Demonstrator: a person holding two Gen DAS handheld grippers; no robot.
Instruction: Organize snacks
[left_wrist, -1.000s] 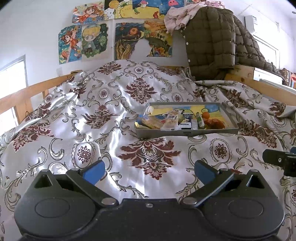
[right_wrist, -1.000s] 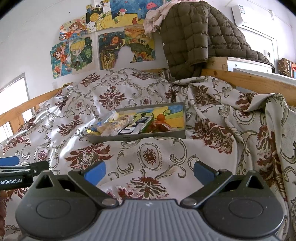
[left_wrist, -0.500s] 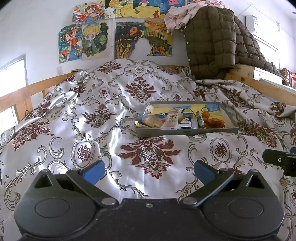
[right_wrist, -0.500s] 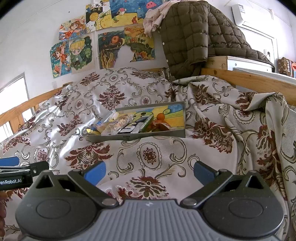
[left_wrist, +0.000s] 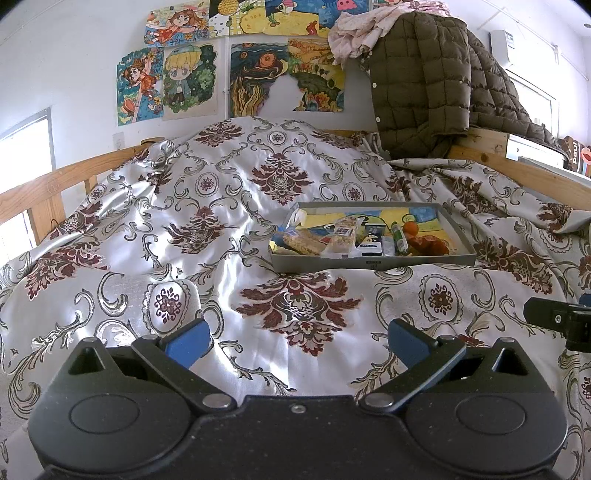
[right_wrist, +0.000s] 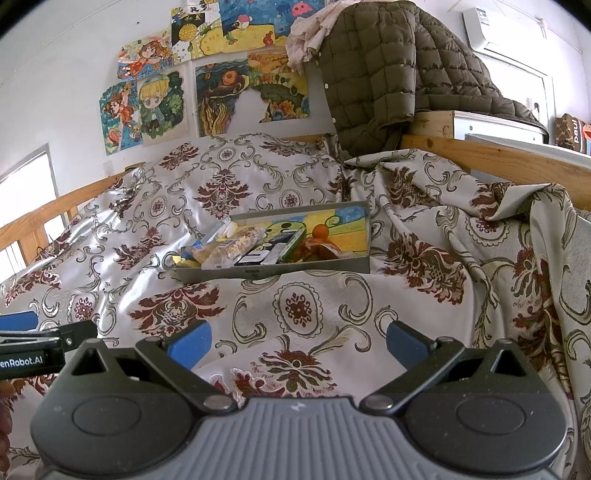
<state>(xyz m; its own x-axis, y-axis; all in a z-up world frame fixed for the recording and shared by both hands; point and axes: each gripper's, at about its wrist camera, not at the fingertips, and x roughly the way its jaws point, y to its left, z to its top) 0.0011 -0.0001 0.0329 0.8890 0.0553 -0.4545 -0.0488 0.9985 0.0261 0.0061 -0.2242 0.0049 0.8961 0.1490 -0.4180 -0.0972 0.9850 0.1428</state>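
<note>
Both the left gripper (left_wrist: 297, 341) and the right gripper (right_wrist: 298, 341) hover spread wide, holding nothing, above the bed's patterned cover (left_wrist: 221, 229). Ahead, the snacks (left_wrist: 354, 240) lie packed in a grey tray (left_wrist: 373, 263) on the bed; overlapping wrappers are hard to distinguish.

Tray (left_wrist: 373, 263) sits on bedspread (left_wrist: 221, 221) mid-bed, ahead of both grippers & well apart from them; snack packets (left_wrist: 341, 240) lie in its left/centre part, an orange (left_wrist: 410, 228) toward the right. Behind the bed, drawings (left_wrist: 236, 70) hang on wall, w/ jacket (left_wrist: 421, 85) draped over the bed rail (left_wrist: 517, 173) at back right. Left gripper (left_wrist: 297, 341) is left of right gripper (right_wrist: 297, 341), side by side over bed's near end.
</note>
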